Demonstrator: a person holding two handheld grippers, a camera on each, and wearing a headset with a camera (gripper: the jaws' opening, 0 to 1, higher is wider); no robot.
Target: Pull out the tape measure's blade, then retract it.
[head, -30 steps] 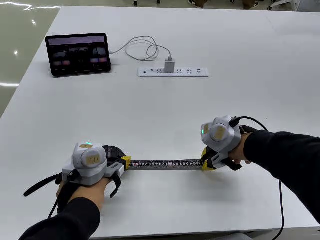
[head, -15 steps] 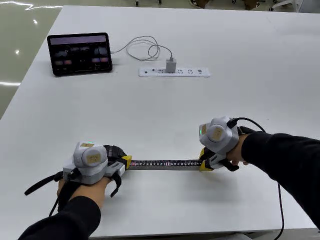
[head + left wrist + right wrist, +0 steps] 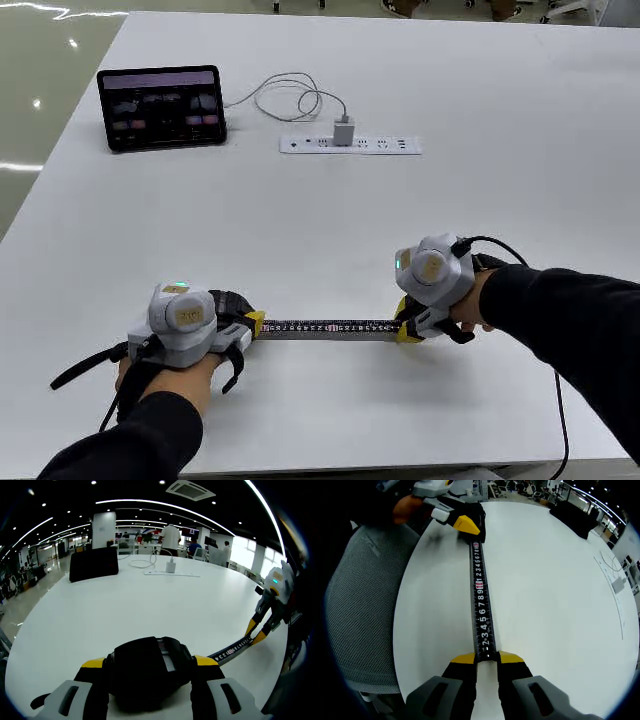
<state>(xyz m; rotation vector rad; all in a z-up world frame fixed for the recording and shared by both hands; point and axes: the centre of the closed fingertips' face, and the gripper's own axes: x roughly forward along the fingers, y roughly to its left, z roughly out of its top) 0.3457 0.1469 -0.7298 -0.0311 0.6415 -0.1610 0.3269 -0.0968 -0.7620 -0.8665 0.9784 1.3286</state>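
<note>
White table (image 3: 400, 80); tablet (image 3: 160, 106), power strip (image 3: 350, 145) and cable (image 3: 285, 95) lie on it.

Black sleeves (image 3: 565, 312); grey hand-held grippers (image 3: 250, 325) (image 3: 405, 331) (yellow-tipped).

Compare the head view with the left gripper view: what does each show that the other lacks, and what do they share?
Head view: the tablet with its screen lit, and the person's dark sleeves. Left gripper view: a ceiling vent, people beyond the table, and the black case close up, clamped in the left tongs. Both: the white table, the blade stretched to the right tongs, and the power strip.
</note>
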